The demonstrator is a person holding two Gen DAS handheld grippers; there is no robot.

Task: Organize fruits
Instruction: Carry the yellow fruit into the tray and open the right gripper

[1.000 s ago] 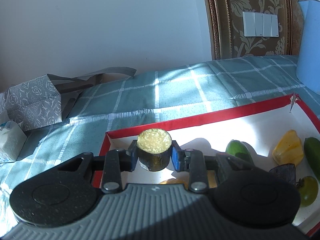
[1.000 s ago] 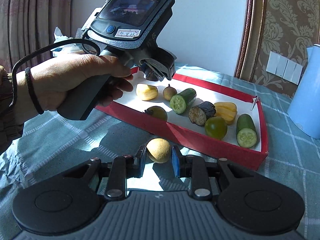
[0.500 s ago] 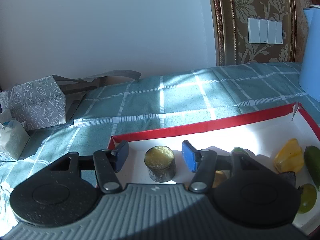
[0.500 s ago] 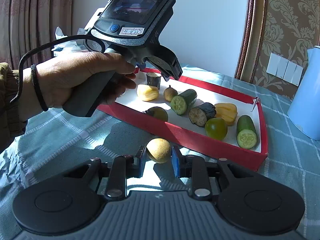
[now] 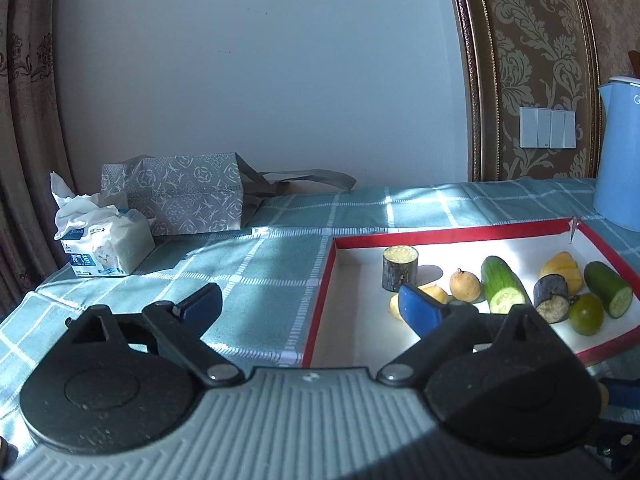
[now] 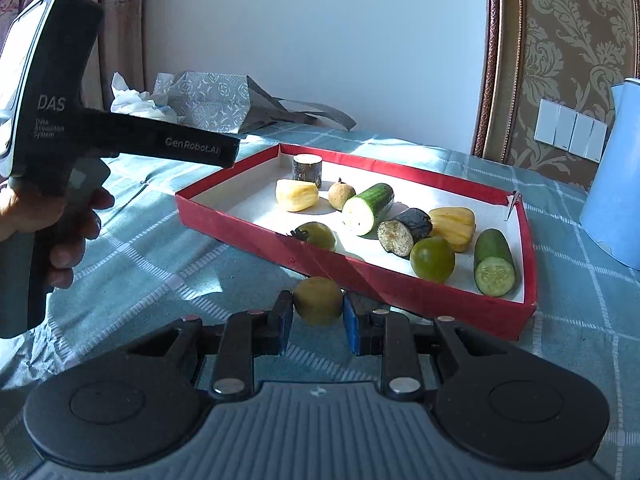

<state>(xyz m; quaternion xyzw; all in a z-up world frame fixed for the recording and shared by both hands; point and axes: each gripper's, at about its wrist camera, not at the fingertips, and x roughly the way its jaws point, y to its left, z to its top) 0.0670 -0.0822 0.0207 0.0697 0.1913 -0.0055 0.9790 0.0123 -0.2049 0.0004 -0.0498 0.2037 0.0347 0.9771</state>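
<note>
Gripping a small round yellow-brown fruit between its blue-padded fingers, the right gripper hovered over the teal checked tablecloth, just outside the near wall of the shallow red-walled tray with a white floor. The left gripper stood wide open and held nothing; one blue pad sat over the cloth and the other reached over the tray's corner.

Inside the tray, a dark-skinned cylinder with a pale yellow cut top stood upright near the far left corner. Just beside it lay a yellow wedge-shaped piece and a small tan round fruit with a stem. A cut cucumber section lay tilted next to that fruit, with a dark eggplant chunk close by, near a second yellow piece. Two green tomatoes rested along the near wall, and another cucumber section lay towards the right end.

A pale blue kettle stood beyond the tray. On the other side sat a grey patterned bag and a packet of tissues.
</note>
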